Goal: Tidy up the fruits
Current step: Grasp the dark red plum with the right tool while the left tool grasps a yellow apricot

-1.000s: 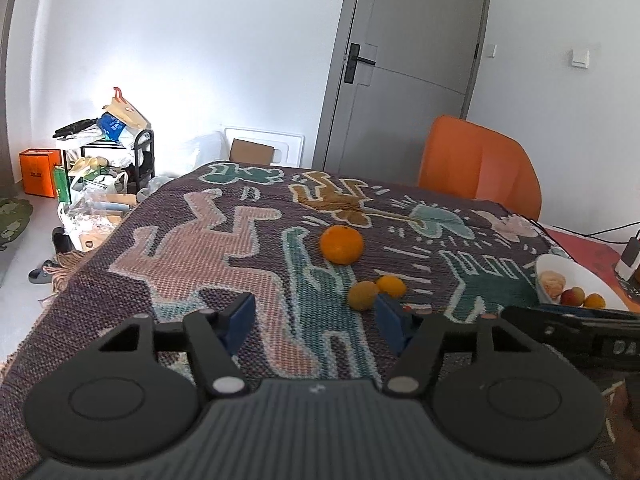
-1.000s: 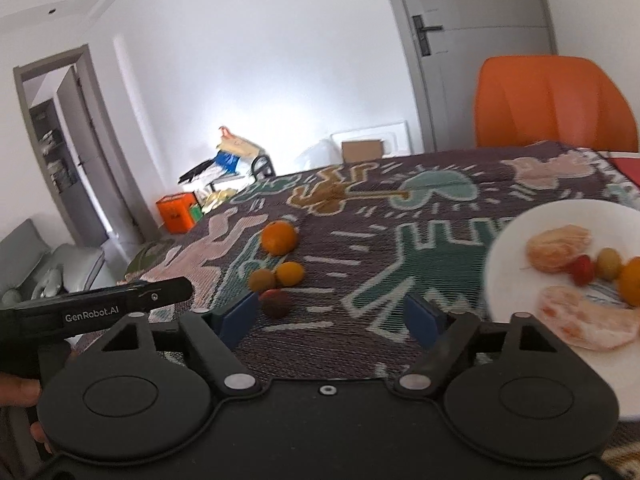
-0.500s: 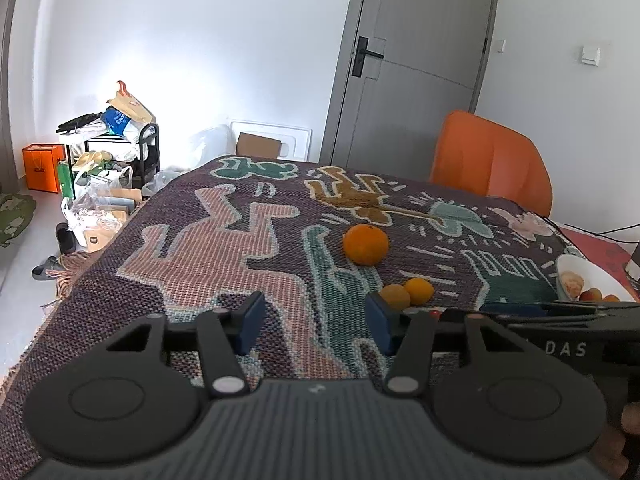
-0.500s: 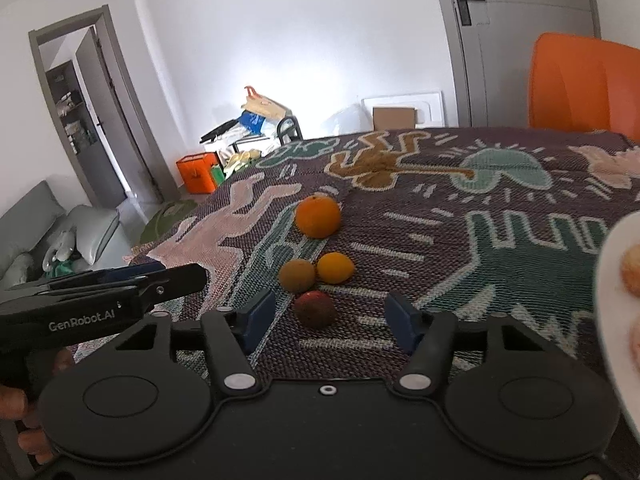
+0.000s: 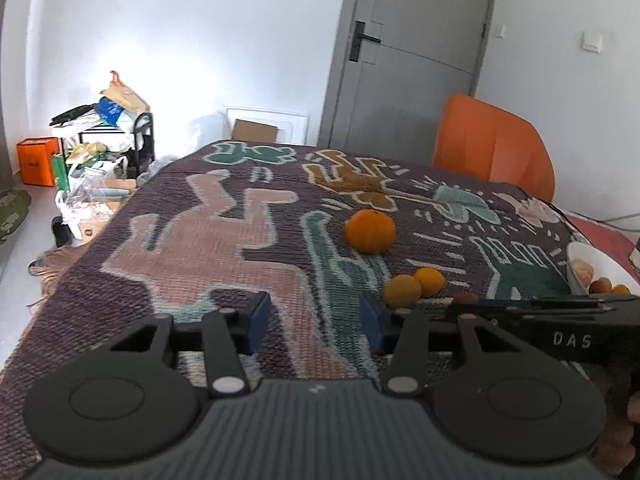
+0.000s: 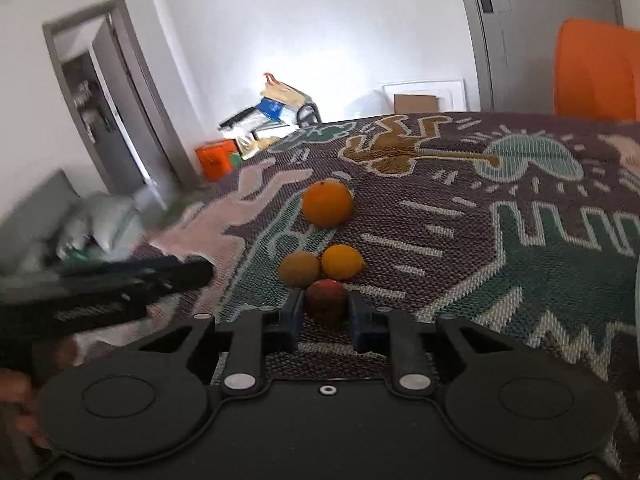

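On the patterned blanket lie a large orange (image 6: 327, 209), a small yellow-orange fruit (image 6: 342, 261), a brownish round fruit (image 6: 299, 269) and a small red fruit (image 6: 326, 301). My right gripper (image 6: 325, 316) has its blue pads close on either side of the red fruit, which rests on the blanket. My left gripper (image 5: 316, 320) is open and empty above the blanket, left of the fruits. The large orange (image 5: 371, 231) and the two small fruits (image 5: 414, 286) also show there. A white plate (image 5: 600, 258) with fruit sits at the right edge.
An orange chair (image 5: 494, 144) stands behind the table by a grey door (image 5: 412, 52). A cluttered rack and an orange box (image 5: 36, 160) stand on the floor at the left. The right gripper's body (image 5: 560, 316) crosses the left wrist view.
My right gripper has moved left and forward from the plate to the red fruit and narrowed around it. My left gripper has narrowed a little and shifted slightly.
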The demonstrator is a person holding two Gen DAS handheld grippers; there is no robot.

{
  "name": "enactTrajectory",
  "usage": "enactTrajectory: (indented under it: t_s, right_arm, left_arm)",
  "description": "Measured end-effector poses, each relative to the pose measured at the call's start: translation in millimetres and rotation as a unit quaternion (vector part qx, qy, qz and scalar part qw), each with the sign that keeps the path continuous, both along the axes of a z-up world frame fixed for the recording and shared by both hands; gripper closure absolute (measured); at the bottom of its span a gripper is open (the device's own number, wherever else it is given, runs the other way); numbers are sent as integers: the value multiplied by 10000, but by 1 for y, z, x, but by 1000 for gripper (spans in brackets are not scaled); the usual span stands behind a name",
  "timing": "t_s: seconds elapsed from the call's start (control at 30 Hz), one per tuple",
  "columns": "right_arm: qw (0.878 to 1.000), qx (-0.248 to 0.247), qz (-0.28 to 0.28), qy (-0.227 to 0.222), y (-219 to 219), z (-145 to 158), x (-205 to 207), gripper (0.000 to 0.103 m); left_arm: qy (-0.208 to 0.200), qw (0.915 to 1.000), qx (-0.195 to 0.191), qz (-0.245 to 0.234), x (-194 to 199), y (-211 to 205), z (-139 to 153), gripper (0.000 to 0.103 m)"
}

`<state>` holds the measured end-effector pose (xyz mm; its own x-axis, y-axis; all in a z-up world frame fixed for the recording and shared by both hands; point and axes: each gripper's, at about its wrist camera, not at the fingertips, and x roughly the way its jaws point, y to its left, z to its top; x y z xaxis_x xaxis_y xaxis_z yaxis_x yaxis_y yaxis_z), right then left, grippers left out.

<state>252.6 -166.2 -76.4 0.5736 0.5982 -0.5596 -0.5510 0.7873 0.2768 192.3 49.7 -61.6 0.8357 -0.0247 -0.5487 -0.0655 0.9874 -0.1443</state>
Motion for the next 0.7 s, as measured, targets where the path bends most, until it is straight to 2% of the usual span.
enactTrajectory:
  t_s: [0.57, 0.63, 0.7]
  right_arm:
    - [9972, 292, -683, -102, -46, 13, 14, 81]
    - [9967, 286, -755, -121, -49, 14, 15, 81]
    - [9965, 302, -771, -129, -51, 14, 15, 81]
  left_arm:
    - [109, 9989, 145, -436, 41, -48, -9, 65]
    - [157, 9988, 97, -455, 46, -49, -12, 76]
    - [168, 9990, 33, -413, 46, -49, -12, 79]
